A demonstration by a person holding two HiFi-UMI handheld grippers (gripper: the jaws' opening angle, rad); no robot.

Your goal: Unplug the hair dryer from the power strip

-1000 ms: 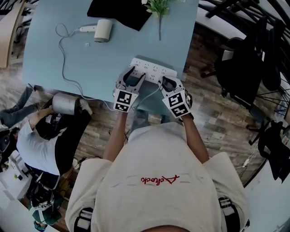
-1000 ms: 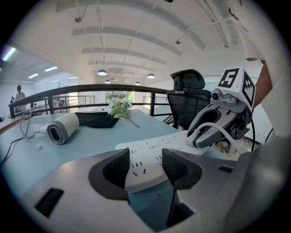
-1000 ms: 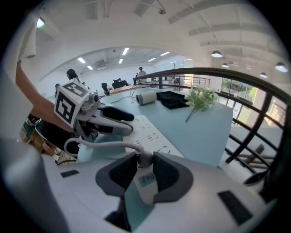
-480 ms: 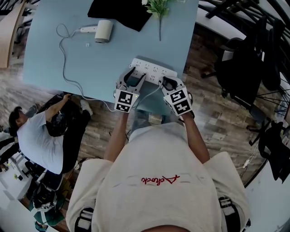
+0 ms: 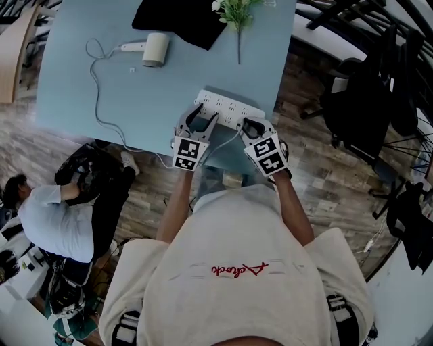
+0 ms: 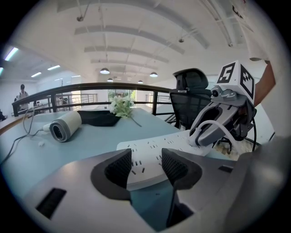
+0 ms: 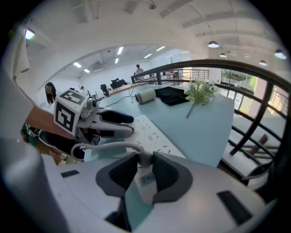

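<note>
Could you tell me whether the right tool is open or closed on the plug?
Closed: the pads of the right tool press both sides of the white plug.

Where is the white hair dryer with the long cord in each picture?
Head view: the white barrel-shaped hair dryer lies upper left, on the pale blue table.
Left gripper view: left of middle.
Right gripper view: small and far, upper middle.
Shared landmark: the green flower sprig.
</note>
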